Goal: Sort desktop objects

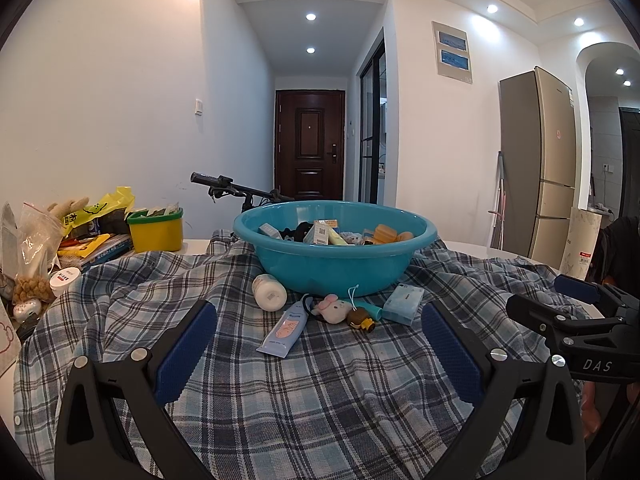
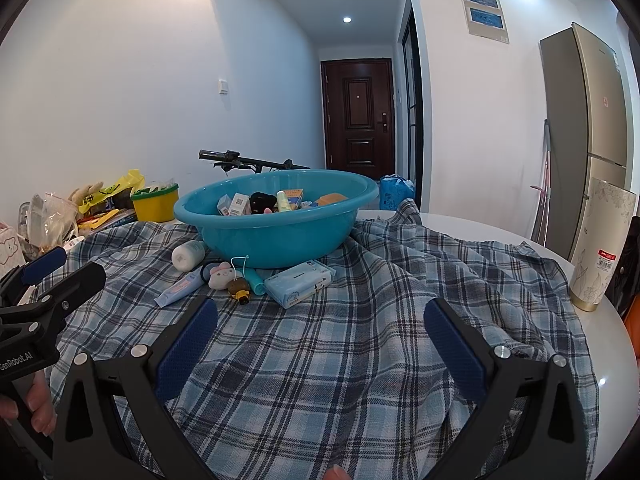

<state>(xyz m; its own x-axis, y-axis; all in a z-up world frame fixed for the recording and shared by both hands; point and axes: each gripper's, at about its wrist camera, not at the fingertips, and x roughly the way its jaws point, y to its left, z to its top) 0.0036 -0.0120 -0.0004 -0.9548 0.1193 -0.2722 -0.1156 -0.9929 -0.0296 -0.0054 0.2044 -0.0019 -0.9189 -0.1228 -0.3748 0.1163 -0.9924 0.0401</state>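
Note:
A blue basin (image 1: 332, 264) (image 2: 276, 236) holding several small boxes and items stands on a plaid cloth (image 1: 320, 392) (image 2: 360, 340). In front of it lie a white bottle (image 1: 270, 292) (image 2: 188, 255), a light blue tube (image 1: 285, 330) (image 2: 178, 289), a pink plush toy (image 1: 334, 309) (image 2: 220, 275), a small brown figure (image 1: 361, 319) (image 2: 240, 290), a teal stick (image 1: 370, 307) (image 2: 254, 279) and a blue tissue pack (image 1: 403, 304) (image 2: 300, 283). My left gripper (image 1: 320, 312) is open and empty, short of these items. My right gripper (image 2: 320, 312) is open and empty over bare cloth.
A yellow tub with a green rim (image 1: 157, 230) (image 2: 156, 202), bags, books and plush toys (image 1: 60, 236) crowd the table's left side. A patterned cylinder (image 2: 600, 248) stands at the right edge. A bicycle handlebar (image 1: 236, 188) is behind the basin.

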